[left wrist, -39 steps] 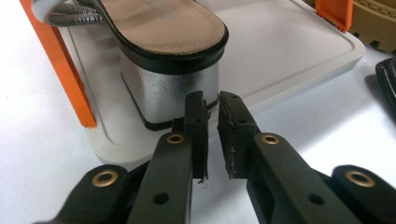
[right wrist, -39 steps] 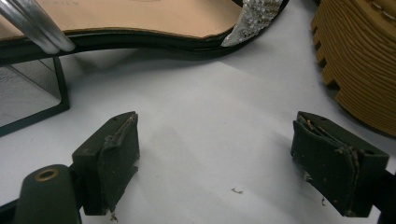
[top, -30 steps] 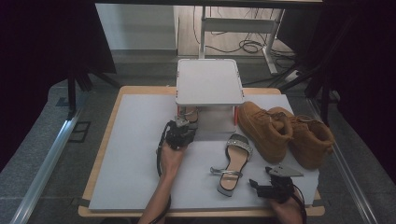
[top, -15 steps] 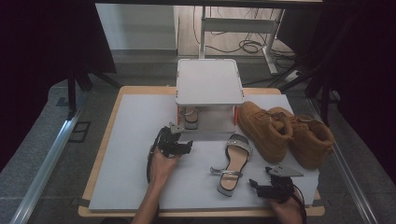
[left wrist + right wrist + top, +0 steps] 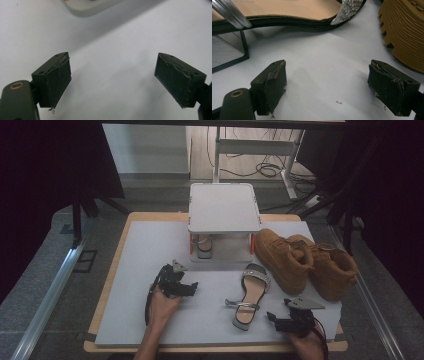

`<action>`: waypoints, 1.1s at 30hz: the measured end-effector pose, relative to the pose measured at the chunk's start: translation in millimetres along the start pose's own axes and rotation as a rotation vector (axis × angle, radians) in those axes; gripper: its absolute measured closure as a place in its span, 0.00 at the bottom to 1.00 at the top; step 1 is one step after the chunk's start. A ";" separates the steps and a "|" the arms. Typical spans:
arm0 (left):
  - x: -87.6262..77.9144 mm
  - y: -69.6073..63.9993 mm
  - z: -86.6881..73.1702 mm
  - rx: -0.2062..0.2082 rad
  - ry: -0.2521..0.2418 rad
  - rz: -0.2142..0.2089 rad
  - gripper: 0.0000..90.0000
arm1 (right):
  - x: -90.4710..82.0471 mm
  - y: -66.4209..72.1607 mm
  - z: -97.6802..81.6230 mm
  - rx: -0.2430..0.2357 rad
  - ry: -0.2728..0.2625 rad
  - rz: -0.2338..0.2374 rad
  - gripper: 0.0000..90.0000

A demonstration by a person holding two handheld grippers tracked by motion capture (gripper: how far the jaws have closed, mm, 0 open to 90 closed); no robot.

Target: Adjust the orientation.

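Observation:
A silver-strapped sandal (image 5: 203, 246) lies under the grey shelf (image 5: 224, 207) at the back of the mat. Its mate (image 5: 250, 292) lies on the white mat (image 5: 140, 255) in the middle; in the right gripper view this sandal (image 5: 287, 10) is just beyond the jaws. My left gripper (image 5: 194, 286) is in front of the shelf, left of the loose sandal. Its jaws have just been opening and the left gripper (image 5: 112, 82) has nothing between its pads. My right gripper (image 5: 270, 316) rests near the front edge, and the right gripper (image 5: 327, 87) is open over bare mat.
Two tan boots (image 5: 285, 257) (image 5: 334, 270) stand at the right of the mat; a ribbed boot sole (image 5: 404, 37) is close to my right jaw. The shelf's base (image 5: 92, 7) lies ahead of the left gripper. The wooden table edge (image 5: 115, 270) frames the mat.
My left gripper has drawn back from the shelf toward the front left and its jaws have opened, leaving the sandal under the shelf. The right gripper has stayed still.

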State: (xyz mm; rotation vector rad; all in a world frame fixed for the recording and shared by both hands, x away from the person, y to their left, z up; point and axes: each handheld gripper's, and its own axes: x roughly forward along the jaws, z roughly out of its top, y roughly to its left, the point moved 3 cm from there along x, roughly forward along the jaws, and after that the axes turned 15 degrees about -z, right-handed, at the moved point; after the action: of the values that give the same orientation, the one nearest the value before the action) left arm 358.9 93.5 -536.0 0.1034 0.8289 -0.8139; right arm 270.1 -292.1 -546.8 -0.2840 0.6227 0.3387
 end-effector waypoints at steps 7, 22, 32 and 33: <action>3.4 4.5 -9.0 0.000 0.001 0.002 0.14 | 0.0 0.0 0.0 -0.001 0.000 0.000 0.17; 3.5 4.9 -9.8 0.001 -0.004 0.000 0.14 | -0.6 -1.9 1.3 -0.008 0.005 0.005 0.22; 3.5 4.9 -9.8 0.000 -0.003 0.000 0.14 | -14.4 -7.2 5.2 0.052 -0.042 0.083 0.56; 3.5 4.9 -9.8 0.000 -0.003 0.000 0.14 | -15.8 -6.9 6.1 0.058 -0.049 0.092 0.59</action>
State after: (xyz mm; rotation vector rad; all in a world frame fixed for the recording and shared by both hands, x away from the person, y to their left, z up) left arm 357.6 98.6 -546.2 0.1022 0.8257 -0.8139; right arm 264.0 -299.7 -531.3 -0.1911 0.5970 0.4139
